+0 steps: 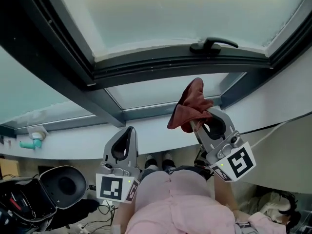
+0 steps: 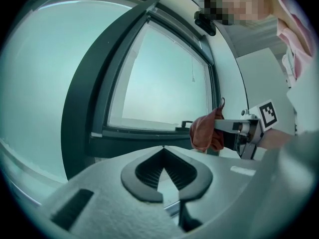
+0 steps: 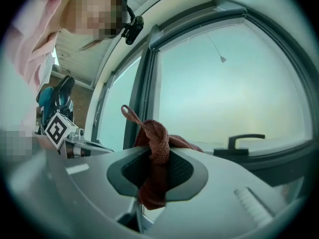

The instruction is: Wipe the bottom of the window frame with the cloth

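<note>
As far as I could judge, the wiping had not begun: no part of the cloth touched the bottom rail of the window frame, and nothing on that dark rail showed whether any of it had been wiped. The whole stroke along the rail looked to be left to do. My right gripper had its jaws clamped on the reddish-brown cloth. A bunched fold was pinched between the pads, a looped end stood up above them, and the rest hung below. I held it raised in front of the glass, below the rail and apart from it, under the black window handle that sat on the rail. My left gripper had its jaws closed together with nothing between them, and it hung lower and to the left, well apart from the cloth and the frame. To start, I judged the cloth would have to go up onto the rail.
</note>
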`<state>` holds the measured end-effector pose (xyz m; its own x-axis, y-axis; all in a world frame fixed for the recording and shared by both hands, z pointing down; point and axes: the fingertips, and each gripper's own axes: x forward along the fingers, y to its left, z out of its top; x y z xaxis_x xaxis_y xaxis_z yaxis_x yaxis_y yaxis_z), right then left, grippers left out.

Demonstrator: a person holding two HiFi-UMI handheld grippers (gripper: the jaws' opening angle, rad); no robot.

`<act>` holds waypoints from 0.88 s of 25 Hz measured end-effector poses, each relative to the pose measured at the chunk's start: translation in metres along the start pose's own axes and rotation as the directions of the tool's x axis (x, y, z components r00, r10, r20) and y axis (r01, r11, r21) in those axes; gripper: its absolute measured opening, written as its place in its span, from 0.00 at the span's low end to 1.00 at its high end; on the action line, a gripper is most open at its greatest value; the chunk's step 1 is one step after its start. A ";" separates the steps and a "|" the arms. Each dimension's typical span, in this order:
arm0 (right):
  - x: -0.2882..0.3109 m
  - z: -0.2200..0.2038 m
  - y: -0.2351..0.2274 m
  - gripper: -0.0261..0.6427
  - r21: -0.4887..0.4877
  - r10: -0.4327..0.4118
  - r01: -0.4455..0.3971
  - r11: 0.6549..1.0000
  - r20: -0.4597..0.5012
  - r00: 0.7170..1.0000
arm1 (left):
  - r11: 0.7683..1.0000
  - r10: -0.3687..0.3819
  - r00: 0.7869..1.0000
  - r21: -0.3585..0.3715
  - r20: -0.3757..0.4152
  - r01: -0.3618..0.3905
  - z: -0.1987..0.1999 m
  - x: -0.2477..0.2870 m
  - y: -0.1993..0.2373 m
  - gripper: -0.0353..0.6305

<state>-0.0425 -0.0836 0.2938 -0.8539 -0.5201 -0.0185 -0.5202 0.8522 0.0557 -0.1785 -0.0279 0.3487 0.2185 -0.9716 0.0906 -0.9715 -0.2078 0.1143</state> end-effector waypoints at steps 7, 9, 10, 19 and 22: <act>0.096 0.062 0.056 0.15 -0.098 0.196 -0.185 0.978 0.122 0.973 | 0.995 0.097 0.995 -0.007 0.014 -0.097 0.012 -0.041 0.050 0.05; 0.125 0.069 0.069 0.15 -0.134 0.236 -0.220 0.966 0.119 0.964 | 0.992 0.123 0.992 -0.011 0.027 -0.123 0.014 -0.054 0.062 0.05; 0.139 0.069 0.075 0.15 -0.146 0.251 -0.234 0.961 0.111 0.962 | 0.991 0.135 0.990 -0.011 0.034 -0.134 0.014 -0.060 0.068 0.05; 0.253 0.041 0.085 0.15 -0.201 0.220 -0.219 0.955 -0.014 0.975 | 0.979 0.201 0.979 -0.029 0.044 -0.200 0.012 -0.099 0.107 0.05; 0.296 0.022 0.077 0.15 -0.206 0.222 -0.228 0.952 -0.049 0.974 | 0.972 0.235 0.969 -0.034 0.069 -0.233 0.012 -0.102 0.124 0.05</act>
<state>-0.3359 -0.1709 0.2701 -0.9465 -0.3198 0.0430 -0.2982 0.9177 0.2625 -0.3227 0.0438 0.3418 -0.0231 -0.9987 0.0460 -0.9919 0.0287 0.1239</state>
